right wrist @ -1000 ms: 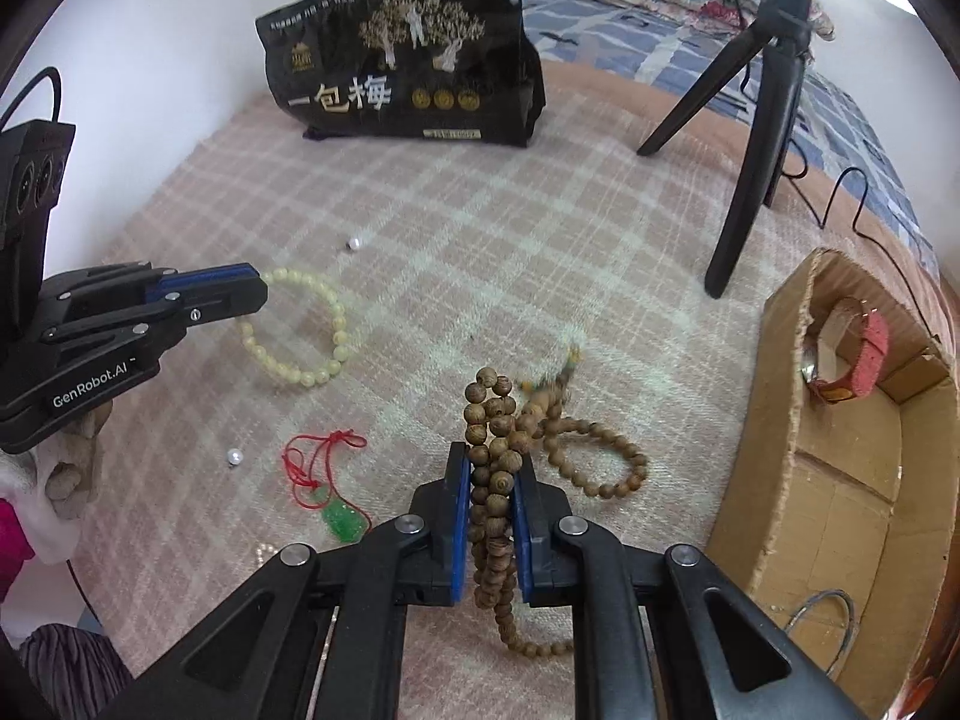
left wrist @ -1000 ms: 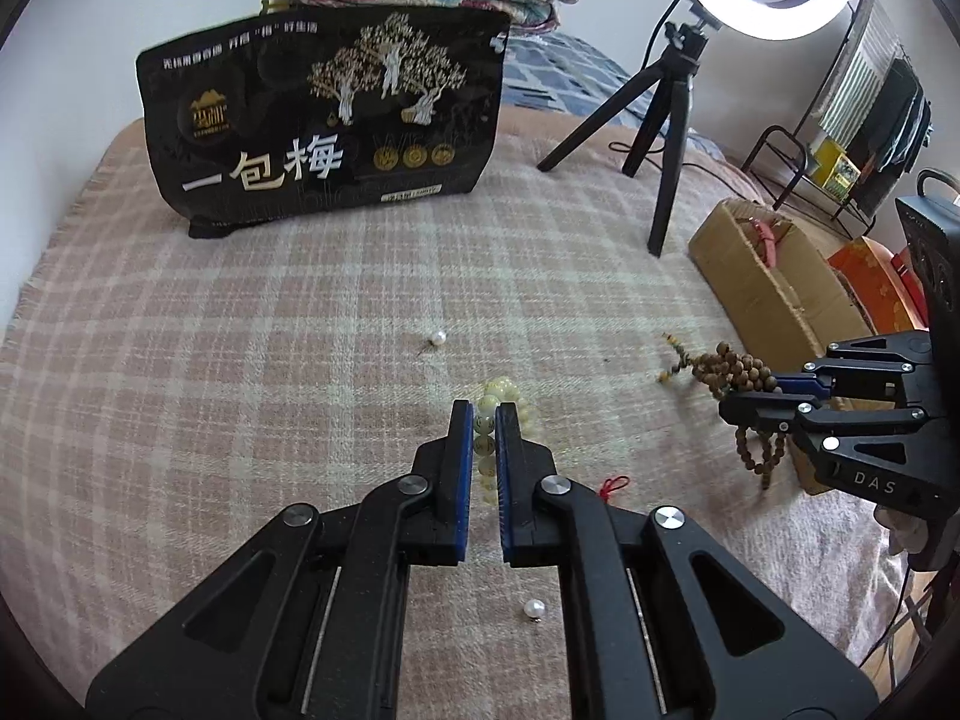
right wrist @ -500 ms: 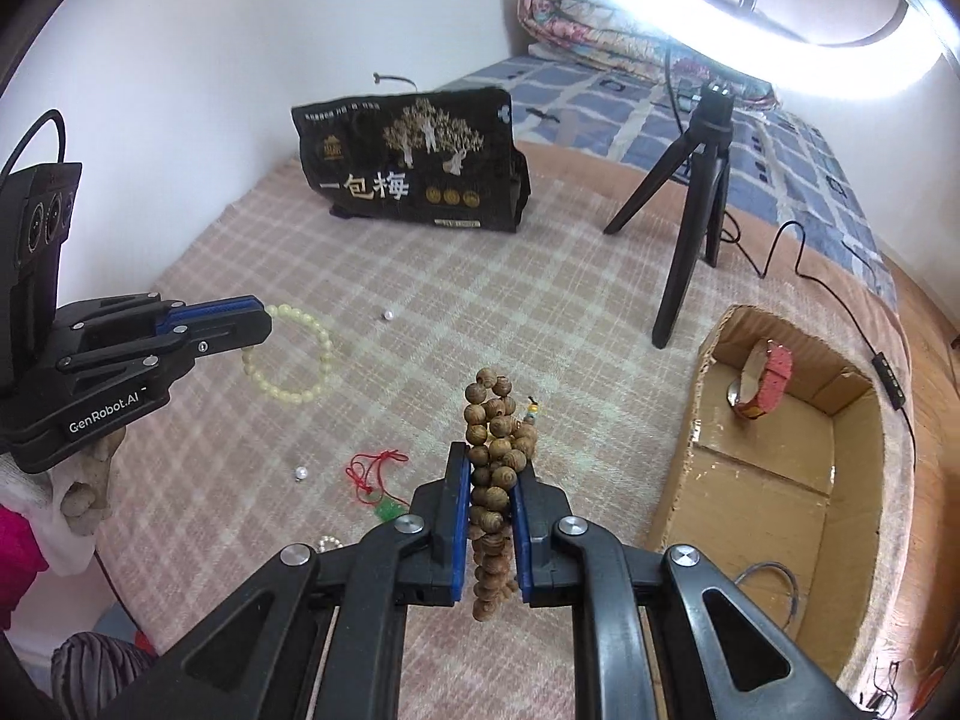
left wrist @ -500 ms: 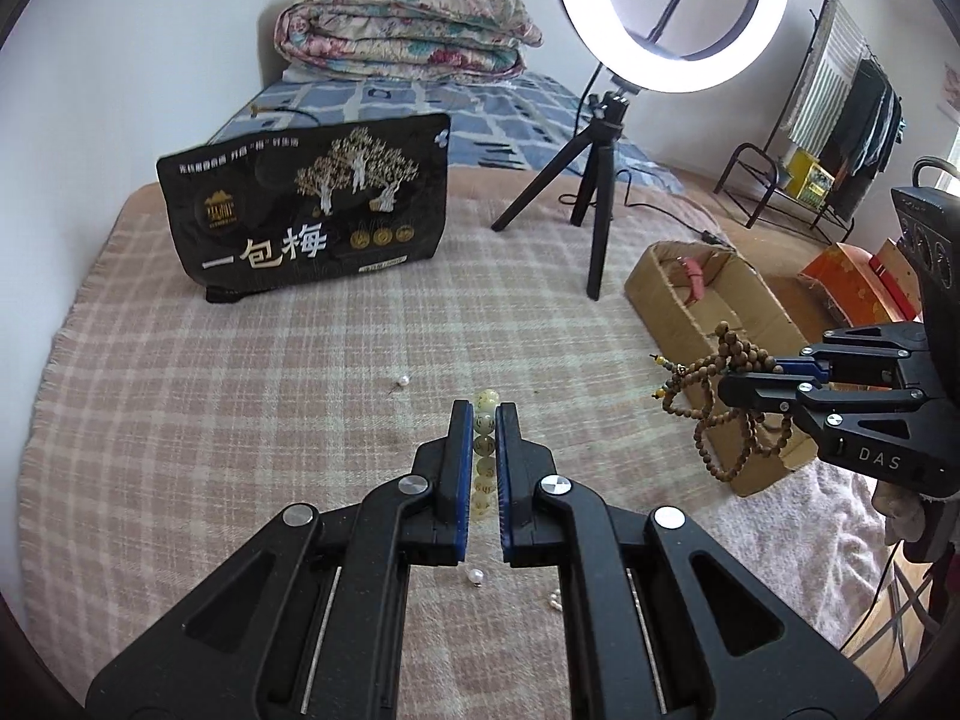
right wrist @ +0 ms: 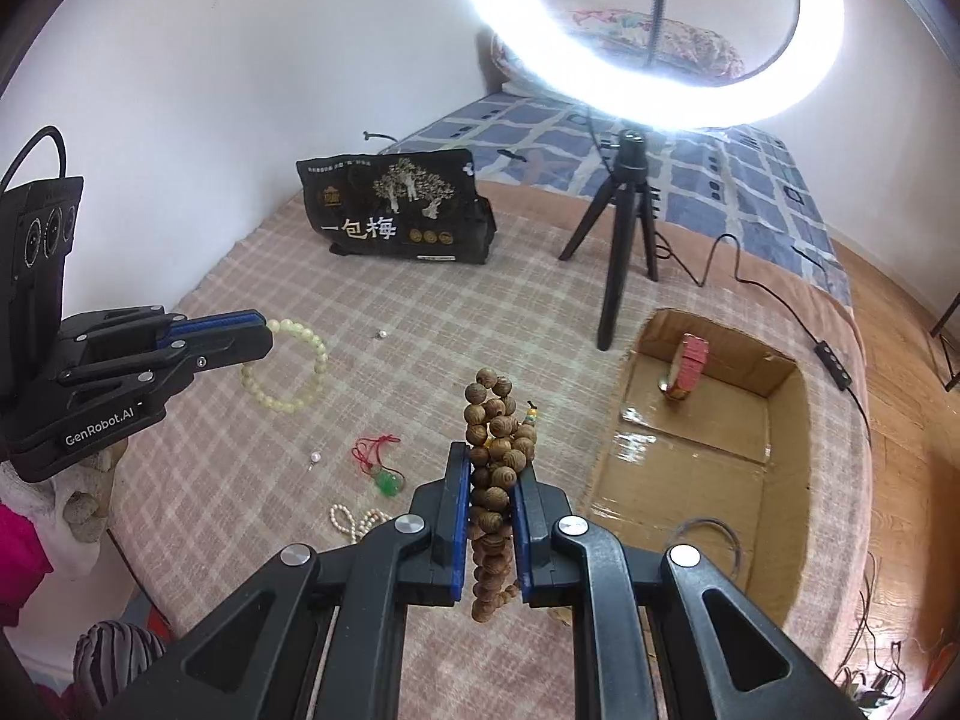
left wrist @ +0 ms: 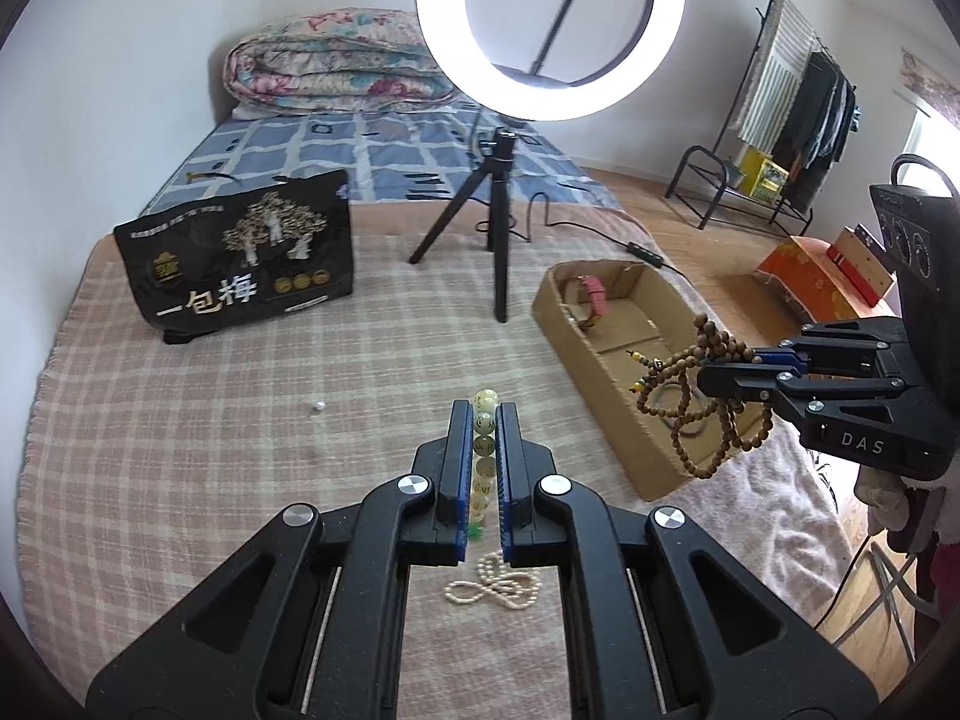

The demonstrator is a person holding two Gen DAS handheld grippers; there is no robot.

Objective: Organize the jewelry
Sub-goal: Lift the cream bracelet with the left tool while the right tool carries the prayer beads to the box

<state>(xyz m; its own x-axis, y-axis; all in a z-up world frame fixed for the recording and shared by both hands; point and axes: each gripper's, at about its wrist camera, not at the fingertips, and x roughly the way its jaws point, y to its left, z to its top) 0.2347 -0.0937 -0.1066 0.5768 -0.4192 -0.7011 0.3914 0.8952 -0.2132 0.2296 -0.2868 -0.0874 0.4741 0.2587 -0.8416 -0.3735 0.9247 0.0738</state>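
Observation:
My left gripper [left wrist: 485, 420] is shut on a pale green bead bracelet [left wrist: 483, 420] and holds it above the checked blanket; the bracelet hangs as a loop in the right wrist view [right wrist: 300, 366]. My right gripper [right wrist: 492, 474] is shut on a brown wooden bead string [right wrist: 495, 468], which dangles over the near end of the cardboard box [left wrist: 576, 348] in the left wrist view [left wrist: 690, 396]. The box [right wrist: 786, 396] holds a pink watch [right wrist: 687, 369] and a thin wire ring [right wrist: 708, 531].
On the blanket lie a pearl strand [left wrist: 492, 585], a red-corded green pendant [right wrist: 384, 474] and loose pearls [left wrist: 319, 405]. A black snack bag [left wrist: 240, 264] and a ring-light tripod [left wrist: 498, 228] stand behind. The bed edge is to the right.
Both grippers have risen well above the blanket with their beads. The right gripper has carried the wooden beads over toward the box.

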